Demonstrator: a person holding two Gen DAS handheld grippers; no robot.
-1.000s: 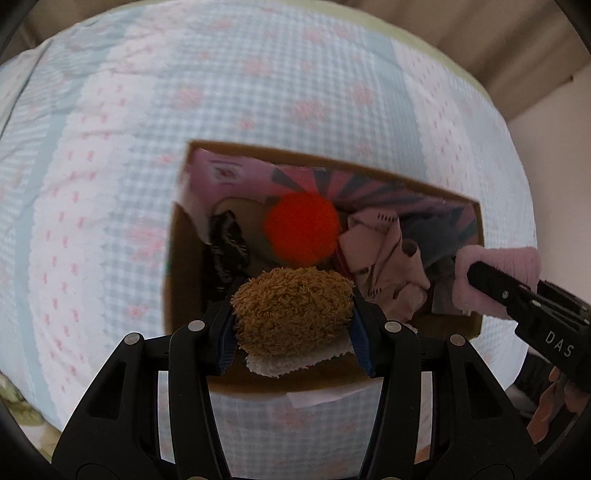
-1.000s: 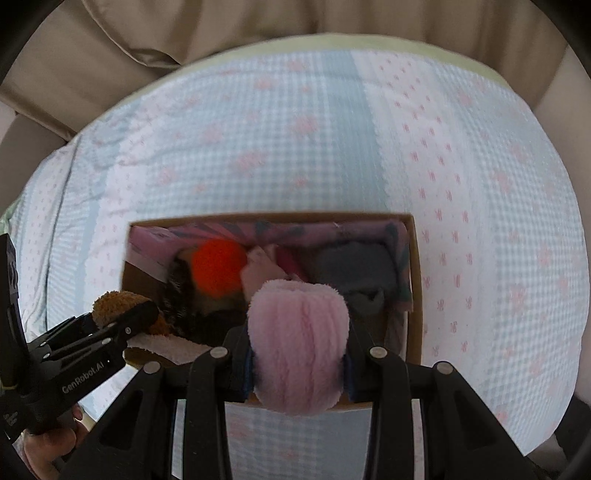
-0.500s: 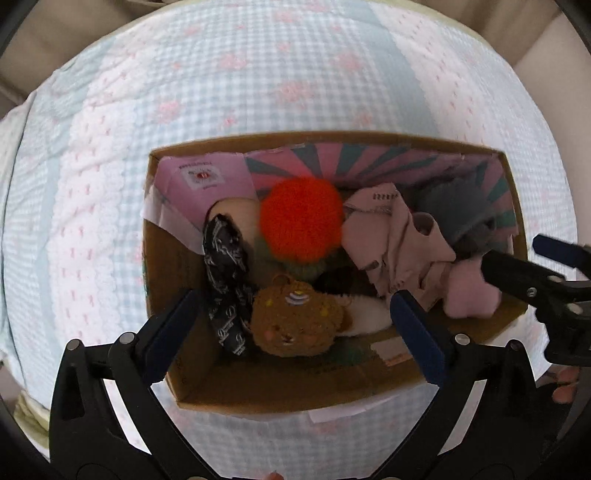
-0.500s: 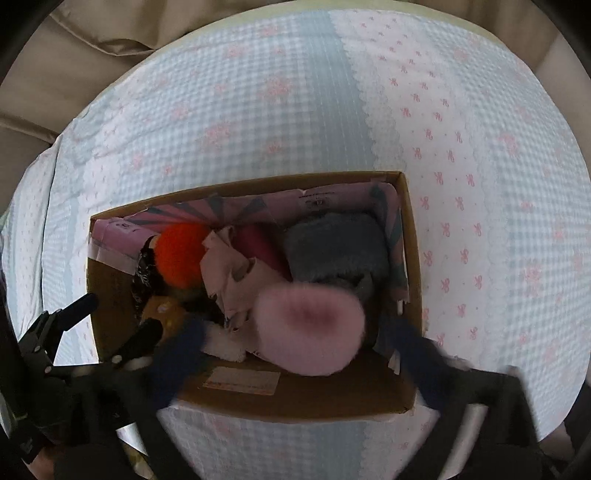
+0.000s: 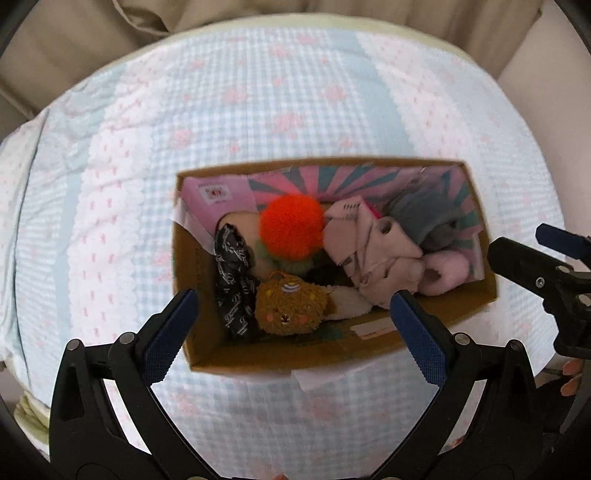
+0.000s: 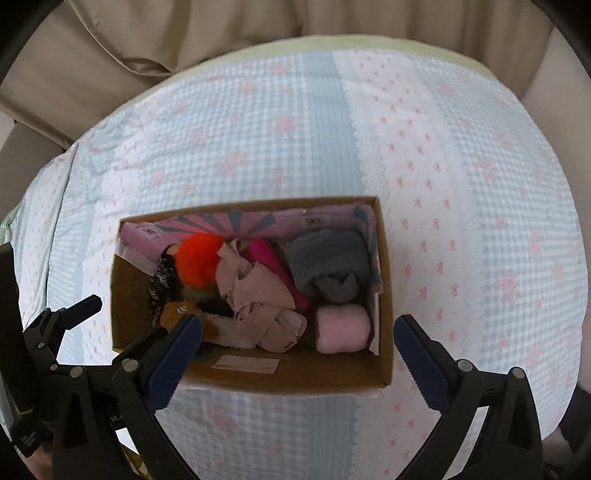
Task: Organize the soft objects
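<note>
A cardboard box (image 5: 199, 280) (image 6: 125, 314) sits on the bed and holds several soft things. A brown bear plush (image 5: 290, 308) (image 6: 177, 312) lies at its near left. A fluffy pink roll (image 5: 445, 273) (image 6: 341, 328) lies at its near right. An orange pompom (image 5: 291, 230) (image 6: 199, 256), a beige cloth (image 5: 369, 254) (image 6: 255, 295), a grey fuzzy item (image 5: 424, 218) (image 6: 328, 264) and a black patterned cloth (image 5: 232, 280) are also inside. My left gripper (image 5: 291, 325) is open and empty above the box's near edge. My right gripper (image 6: 295, 347) is open and empty above the near edge too.
The bed has a light blue and white checked sheet (image 5: 258, 110) (image 6: 461, 221) with pink bows. Beige curtain fabric (image 6: 184, 33) hangs behind the bed. The right gripper shows at the right edge of the left wrist view (image 5: 546, 269). The left gripper shows at the left of the right wrist view (image 6: 62, 325).
Both grippers opened and let go: the brown bear plush and the pink roll dropped into the box. Both grippers then pulled back and up from the box.
</note>
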